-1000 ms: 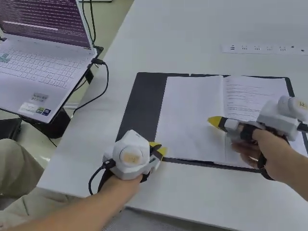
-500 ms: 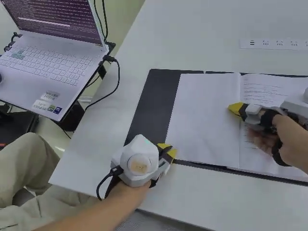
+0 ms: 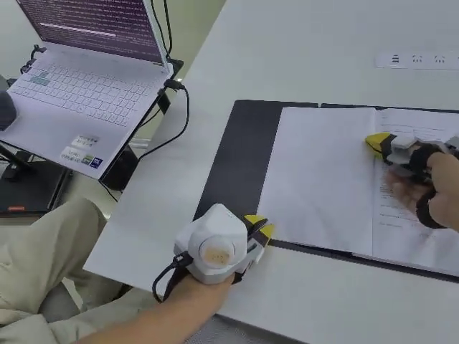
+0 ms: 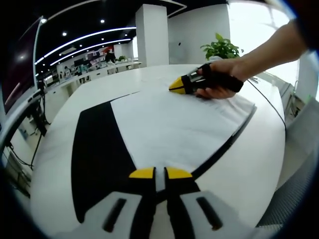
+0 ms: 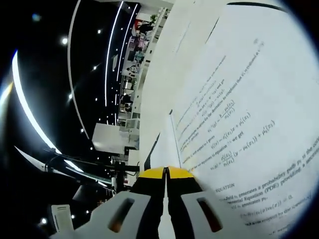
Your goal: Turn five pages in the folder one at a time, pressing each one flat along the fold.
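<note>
The folder (image 3: 237, 158) lies open on the white tabletop (image 3: 301, 50), the left gripper (image 3: 262, 229) resting at its near edge with fingers together, while the right gripper (image 3: 376, 141), fingers also together, lays its yellow tips on the printed page (image 3: 401, 229) just beside the fold.

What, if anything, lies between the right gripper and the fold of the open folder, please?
Nothing visible does. The right gripper has its shut tips at the fold, on bare paper. The left gripper rests at the near edge of the folder, well aside.
</note>
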